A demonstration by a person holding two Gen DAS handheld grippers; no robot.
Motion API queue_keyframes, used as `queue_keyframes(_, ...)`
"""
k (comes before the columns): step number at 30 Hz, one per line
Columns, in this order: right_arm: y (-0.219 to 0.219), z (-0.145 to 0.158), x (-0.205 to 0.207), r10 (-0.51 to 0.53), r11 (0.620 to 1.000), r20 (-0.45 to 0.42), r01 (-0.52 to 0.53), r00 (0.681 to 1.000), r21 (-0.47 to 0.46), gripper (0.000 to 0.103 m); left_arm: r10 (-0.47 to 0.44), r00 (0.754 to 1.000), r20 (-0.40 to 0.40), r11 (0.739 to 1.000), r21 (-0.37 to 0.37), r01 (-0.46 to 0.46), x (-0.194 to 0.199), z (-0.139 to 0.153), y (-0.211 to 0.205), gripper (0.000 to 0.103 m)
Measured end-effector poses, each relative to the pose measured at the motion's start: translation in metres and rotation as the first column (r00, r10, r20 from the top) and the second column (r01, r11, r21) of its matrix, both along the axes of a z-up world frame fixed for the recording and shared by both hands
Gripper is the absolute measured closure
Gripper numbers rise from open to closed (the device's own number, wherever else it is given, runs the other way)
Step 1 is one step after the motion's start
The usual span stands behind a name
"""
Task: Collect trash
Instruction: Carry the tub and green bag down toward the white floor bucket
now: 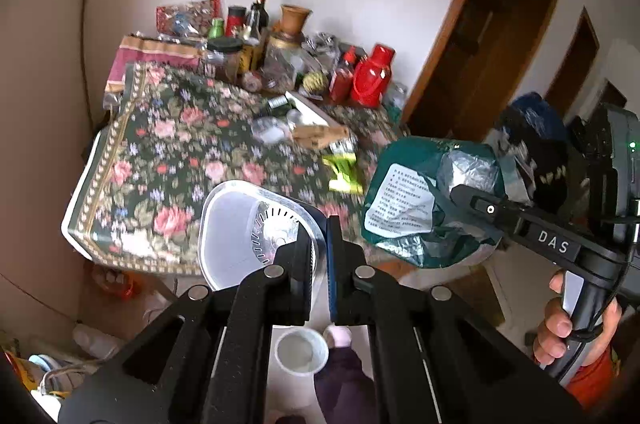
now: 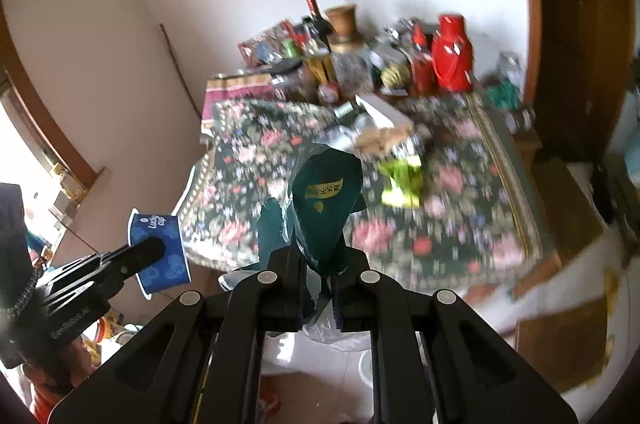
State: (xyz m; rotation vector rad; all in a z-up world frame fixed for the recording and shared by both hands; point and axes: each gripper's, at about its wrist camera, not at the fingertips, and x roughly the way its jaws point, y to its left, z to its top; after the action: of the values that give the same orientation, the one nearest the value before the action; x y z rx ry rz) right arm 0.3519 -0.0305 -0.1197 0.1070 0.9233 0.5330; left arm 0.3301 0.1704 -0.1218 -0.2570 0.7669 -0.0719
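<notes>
Left gripper (image 1: 320, 236) angled down, clamping blue paper cup (image 1: 256, 232); right gripper (image 2: 320, 264) angled down, pinching green bag (image 2: 324, 208).

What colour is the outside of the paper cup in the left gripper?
Blue with white lettering, seen best in the right wrist view: paper cup.

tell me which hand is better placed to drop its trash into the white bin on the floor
Left, probably. The left tool, shut on the paper cup, has the white bin showing right beneath it. The right tool, shut on the green bag, shows only the bin's rim, off to one side.
</notes>
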Motion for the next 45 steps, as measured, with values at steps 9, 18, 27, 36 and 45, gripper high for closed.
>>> queue_keyframes(9, -0.016, -0.038, -0.038, -0.022, 0.997, -0.109, 0.014, 0.994, -0.073, 0.094, -0.041, 0.994, -0.1, 0.999, -0.04, 0.037, -0.023, -0.034, -0.014, 0.098)
queue_keyframes(18, -0.041, -0.124, -0.037, 0.003, 0.991, -0.282, -0.042, 0.959, -0.13, 0.094, -0.043, 0.965, -0.258, 0.998, -0.065, 0.027, -0.01, -0.108, -0.043, 0.098)
queue_keyframes(27, -0.062, -0.242, -0.033, -0.002, 0.975, -0.427, -0.094, 0.904, -0.203, 0.094, -0.04, 0.91, -0.413, 0.994, -0.113, -0.007, 0.01, -0.238, -0.07, 0.098)
queue_keyframes(36, -0.063, -0.386, -0.019, -0.023, 0.958, -0.496, -0.123, 0.868, -0.261, 0.094, -0.063, 0.857, -0.512, 0.989, -0.15, -0.017, 0.023, -0.38, -0.079, 0.098)
queue_keyframes(45, -0.052, -0.491, -0.009, 0.005, 0.954, -0.519, -0.16, 0.855, -0.254, 0.094, -0.06, 0.831, -0.554, 0.983, -0.179, -0.049, 0.031, -0.498, -0.074, 0.098)
